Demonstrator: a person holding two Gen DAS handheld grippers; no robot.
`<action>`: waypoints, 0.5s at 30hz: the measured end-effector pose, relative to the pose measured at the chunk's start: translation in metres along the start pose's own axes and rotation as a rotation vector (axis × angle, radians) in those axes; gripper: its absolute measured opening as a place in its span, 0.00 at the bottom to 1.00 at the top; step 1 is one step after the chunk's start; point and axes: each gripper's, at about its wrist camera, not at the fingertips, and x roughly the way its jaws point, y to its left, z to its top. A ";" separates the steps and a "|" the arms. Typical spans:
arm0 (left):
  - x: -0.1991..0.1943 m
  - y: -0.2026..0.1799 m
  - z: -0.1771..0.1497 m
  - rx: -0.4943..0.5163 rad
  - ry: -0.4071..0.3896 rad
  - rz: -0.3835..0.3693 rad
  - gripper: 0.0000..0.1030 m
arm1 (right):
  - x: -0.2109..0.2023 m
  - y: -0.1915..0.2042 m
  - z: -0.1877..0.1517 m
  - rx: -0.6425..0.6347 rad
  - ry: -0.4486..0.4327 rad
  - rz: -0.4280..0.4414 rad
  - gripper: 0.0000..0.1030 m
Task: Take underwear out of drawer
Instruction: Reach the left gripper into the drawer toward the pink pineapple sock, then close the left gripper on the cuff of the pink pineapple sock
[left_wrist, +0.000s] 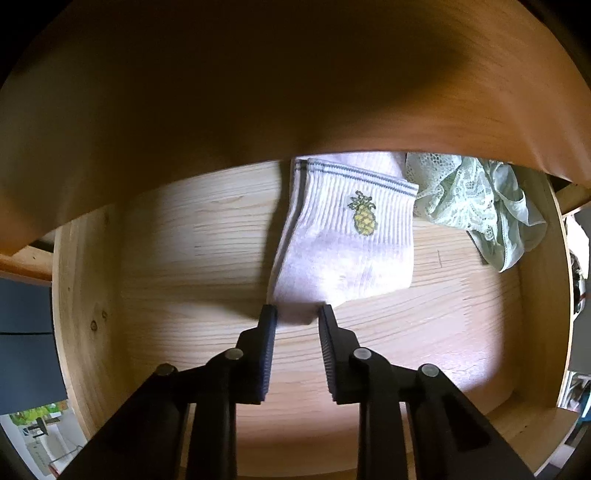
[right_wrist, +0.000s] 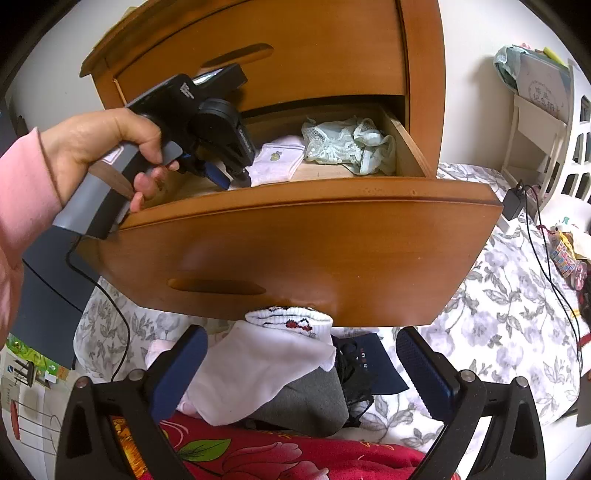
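Left wrist view: left gripper (left_wrist: 295, 314) w/ jaws narrowed onto toe edge of pale lilac ribbed sock w/ pineapple motif (left_wrist: 343, 240) in open wooden drawer (left_wrist: 85, 295).
Mint-green lace underwear (left_wrist: 476, 206) lies crumpled just beside sock, at back-right corner: light, limp, snag-prone; pinch a bunched fold. Right gripper (right_wrist: 301, 365) gapes wide, empty, outside drawer front.

Left hand (right_wrist: 110, 147): gripped its handle, pink sleeve at the wrist.
Left gripper (left_wrist: 295, 314): pointed straight down, jaws pinched narrow.
Right gripper (right_wrist: 301, 369): angled downward, jaws wide apart, holding nothing.
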 end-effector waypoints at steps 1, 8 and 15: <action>0.000 0.001 0.000 0.000 0.000 0.001 0.21 | 0.000 0.000 0.000 0.001 0.000 0.001 1.00; -0.011 0.008 -0.005 -0.007 -0.054 0.004 0.07 | 0.000 0.000 0.000 0.002 0.002 0.001 1.00; -0.040 0.024 -0.025 -0.021 -0.156 -0.059 0.05 | -0.001 -0.002 0.000 0.008 0.000 0.002 1.00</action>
